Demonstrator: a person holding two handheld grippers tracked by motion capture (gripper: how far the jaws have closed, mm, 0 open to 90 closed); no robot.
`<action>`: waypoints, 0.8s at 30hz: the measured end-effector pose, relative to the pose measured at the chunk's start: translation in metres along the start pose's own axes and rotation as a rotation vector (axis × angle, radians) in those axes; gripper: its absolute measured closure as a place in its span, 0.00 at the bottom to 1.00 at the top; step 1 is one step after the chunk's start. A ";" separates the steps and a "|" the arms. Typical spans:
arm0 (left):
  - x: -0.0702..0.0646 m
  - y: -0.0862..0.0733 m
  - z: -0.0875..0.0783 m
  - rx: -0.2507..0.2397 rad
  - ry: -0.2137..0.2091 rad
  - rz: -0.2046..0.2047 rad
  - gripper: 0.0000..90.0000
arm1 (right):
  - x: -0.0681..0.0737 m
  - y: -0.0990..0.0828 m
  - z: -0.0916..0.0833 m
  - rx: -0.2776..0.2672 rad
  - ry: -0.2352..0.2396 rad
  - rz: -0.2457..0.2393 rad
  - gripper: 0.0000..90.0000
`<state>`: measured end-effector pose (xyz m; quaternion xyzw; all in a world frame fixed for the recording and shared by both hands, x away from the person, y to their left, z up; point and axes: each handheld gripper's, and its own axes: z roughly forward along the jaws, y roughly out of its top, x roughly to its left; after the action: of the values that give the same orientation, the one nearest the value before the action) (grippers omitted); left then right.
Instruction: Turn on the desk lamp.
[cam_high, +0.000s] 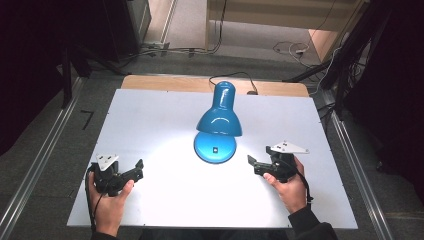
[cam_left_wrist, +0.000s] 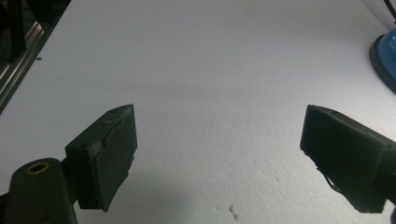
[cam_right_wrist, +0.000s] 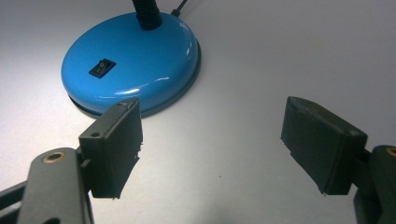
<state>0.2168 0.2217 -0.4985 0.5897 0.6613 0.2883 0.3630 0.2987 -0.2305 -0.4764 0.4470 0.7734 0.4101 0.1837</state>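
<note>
At the centre of the high view's white table (cam_high: 150, 125) we see the blue lamp (cam_high: 218, 122), shade bowed over its base. Flanking it, the left gripper (cam_high: 132, 169) and right gripper (cam_high: 256, 164) rest released, empty, seemingly poised to begin.

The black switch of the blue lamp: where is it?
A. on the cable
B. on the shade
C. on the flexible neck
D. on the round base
D: the right gripper view shows the black switch set into the top of the round blue base, in front of the neck.
</note>
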 end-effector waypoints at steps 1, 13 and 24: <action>0.000 0.000 0.000 0.000 0.000 0.000 0.13 | -0.001 -0.001 -0.001 0.002 -0.002 0.002 0.21; 0.000 0.000 0.000 0.000 0.000 -0.002 0.13 | -0.016 -0.008 -0.011 0.008 -0.033 0.012 0.21; 0.000 0.000 0.000 -0.001 0.000 -0.004 0.13 | -0.032 -0.016 -0.019 0.013 -0.066 0.039 0.21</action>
<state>0.2164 0.2220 -0.4984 0.5883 0.6625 0.2877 0.3638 0.2948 -0.2706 -0.4809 0.4764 0.7609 0.3936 0.1980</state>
